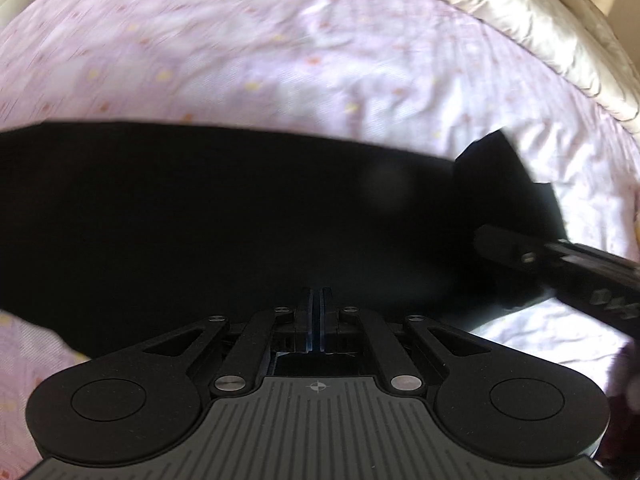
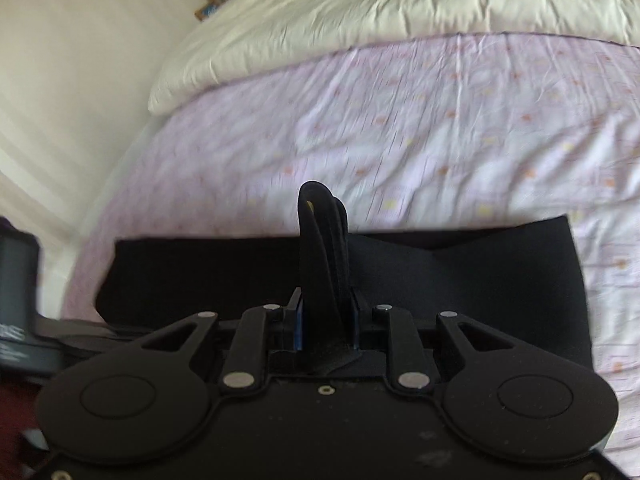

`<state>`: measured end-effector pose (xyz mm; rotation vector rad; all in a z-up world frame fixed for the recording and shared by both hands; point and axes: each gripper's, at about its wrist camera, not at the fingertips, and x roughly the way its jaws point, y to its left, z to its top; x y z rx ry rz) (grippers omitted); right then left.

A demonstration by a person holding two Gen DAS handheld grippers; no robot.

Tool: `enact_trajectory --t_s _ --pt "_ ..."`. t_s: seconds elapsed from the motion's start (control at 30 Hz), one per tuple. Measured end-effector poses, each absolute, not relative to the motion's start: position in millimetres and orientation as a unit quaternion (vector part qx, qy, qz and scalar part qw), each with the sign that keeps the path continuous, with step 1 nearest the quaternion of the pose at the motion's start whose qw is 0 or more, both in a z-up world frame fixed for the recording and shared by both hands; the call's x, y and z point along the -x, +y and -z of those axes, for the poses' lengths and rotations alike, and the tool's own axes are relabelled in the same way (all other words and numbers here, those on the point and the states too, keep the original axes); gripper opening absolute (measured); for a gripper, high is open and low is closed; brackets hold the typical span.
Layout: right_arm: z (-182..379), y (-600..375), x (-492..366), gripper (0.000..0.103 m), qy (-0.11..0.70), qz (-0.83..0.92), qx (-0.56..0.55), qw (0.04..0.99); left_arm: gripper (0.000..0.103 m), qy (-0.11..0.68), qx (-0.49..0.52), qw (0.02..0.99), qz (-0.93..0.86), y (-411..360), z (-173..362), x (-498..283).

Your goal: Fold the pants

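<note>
Black pants lie flat across a pink patterned bed sheet. My left gripper is over the near edge of the pants, its jaws closed together; the black cloth hides whether any fabric is pinched. My right gripper is shut on a bunched fold of the pants that sticks up between its jaws, with the rest of the pants spread beyond it. In the left wrist view the right gripper comes in from the right edge, with a raised corner of the pants above it.
A cream duvet is bunched along the far edge of the bed and also shows in the left wrist view. A cream wall is at the left. The left gripper's body shows at the left edge.
</note>
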<state>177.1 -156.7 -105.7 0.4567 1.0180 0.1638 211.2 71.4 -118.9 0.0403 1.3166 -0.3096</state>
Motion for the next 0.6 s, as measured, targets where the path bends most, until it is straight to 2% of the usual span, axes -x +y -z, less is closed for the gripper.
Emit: enact_trajectory --t_s 0.1,0.2,0.43,0.6 --pt "123.1 -134.5 -178.4 0.028 0.496 -0.075 -0.195 0.843 0.003 0.610 -0.014 0.780 0.138 85.5 118.3 -214.3" --pt "133.5 -125.0 -179.8 0.038 0.503 -0.074 -0.202 0.837 0.003 0.606 -0.002 0.783 0.139 89.3 114.9 -220.1" --pt "100.3 -139.0 -165.9 0.043 0.451 -0.115 -0.228 0.856 0.003 0.583 0.020 0.798 0.151 71.1 94.2 -235.5" --pt "89.9 -191.0 -153.7 0.044 0.438 -0.039 -0.232 0.868 0.003 0.574 0.014 0.797 0.188 24.4 83.7 -245.5"
